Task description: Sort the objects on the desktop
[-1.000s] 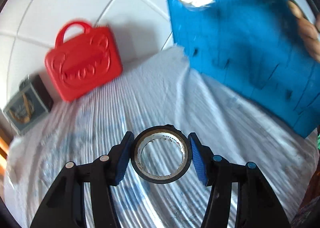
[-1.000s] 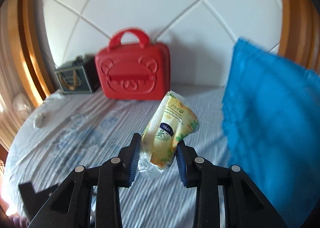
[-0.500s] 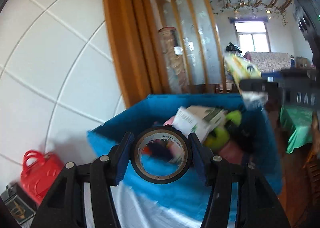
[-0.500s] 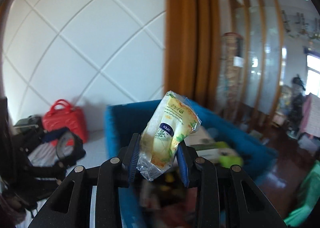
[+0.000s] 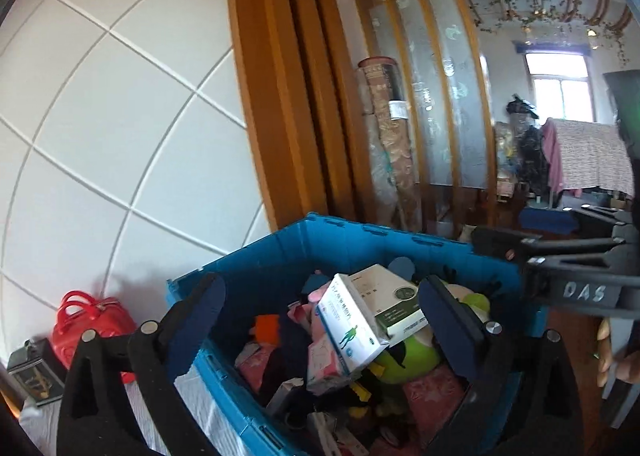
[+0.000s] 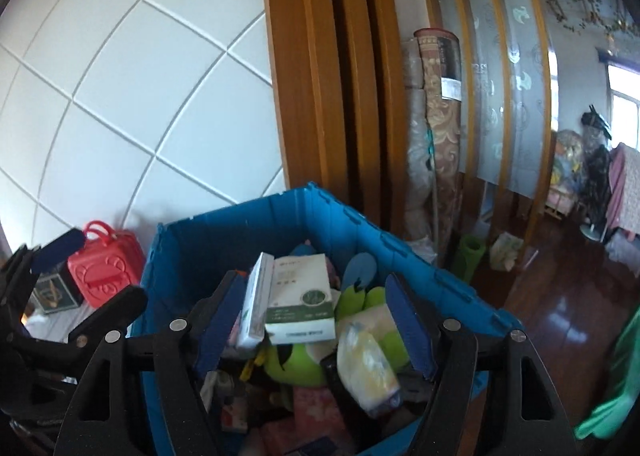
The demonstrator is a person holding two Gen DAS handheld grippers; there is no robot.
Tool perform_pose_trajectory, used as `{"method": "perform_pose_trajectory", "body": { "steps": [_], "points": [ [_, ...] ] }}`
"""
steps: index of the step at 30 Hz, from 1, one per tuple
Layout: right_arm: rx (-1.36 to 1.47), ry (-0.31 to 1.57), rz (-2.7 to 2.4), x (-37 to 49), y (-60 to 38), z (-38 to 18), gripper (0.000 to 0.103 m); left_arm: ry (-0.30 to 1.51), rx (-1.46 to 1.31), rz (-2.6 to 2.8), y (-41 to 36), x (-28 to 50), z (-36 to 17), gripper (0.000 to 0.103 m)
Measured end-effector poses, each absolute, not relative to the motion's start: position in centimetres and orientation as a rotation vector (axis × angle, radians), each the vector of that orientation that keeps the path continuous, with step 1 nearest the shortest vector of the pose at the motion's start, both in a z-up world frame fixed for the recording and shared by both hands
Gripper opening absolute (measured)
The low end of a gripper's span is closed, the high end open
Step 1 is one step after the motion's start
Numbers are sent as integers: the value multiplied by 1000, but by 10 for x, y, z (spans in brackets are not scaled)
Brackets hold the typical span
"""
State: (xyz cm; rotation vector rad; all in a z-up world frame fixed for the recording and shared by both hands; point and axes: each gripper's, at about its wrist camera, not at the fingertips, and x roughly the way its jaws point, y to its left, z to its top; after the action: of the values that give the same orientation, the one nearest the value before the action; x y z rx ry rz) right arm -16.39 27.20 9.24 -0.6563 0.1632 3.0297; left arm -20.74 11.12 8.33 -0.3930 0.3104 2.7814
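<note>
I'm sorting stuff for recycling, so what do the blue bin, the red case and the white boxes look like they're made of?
Blue bin: likely rigid moulded plastic, matt, with ribbed walls and notched rim.
Red case: probably hard plastic, slightly glossy, with an embossed face and moulded handle.
White boxes: seemingly printed cardboard, with sharp folded edges and flat panels.

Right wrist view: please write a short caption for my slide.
Right gripper opening above the blue crate, yellow snack packet dropping among boxes.
</note>
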Motion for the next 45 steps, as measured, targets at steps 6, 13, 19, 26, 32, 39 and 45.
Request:
{"method": "perform_pose_trajectory", "body": {
  "steps": [6,13,19,26,32,39,45],
  "points": [
    [-482,173,3007,-128,277,97,90,293,-334,2889,103,-173,85,101],
    [-344,130,2990,-52,262,96,96,365,-239,2932,90,-123,85,103],
    [-306,178,2946,8,236,94,99,321,-224,2842,69,-77,89,103],
    [-312,196,2875,67,199,89,102,307,-239,2847,44,-30,86,103],
    [-338,194,2836,105,188,78,102,319,-195,2793,53,4,86,103],
    [-347,170,2814,127,202,85,102,249,-218,2825,69,13,90,103],
    [-359,165,2827,131,211,85,102,240,-196,2875,76,21,89,103]
  ]
}}
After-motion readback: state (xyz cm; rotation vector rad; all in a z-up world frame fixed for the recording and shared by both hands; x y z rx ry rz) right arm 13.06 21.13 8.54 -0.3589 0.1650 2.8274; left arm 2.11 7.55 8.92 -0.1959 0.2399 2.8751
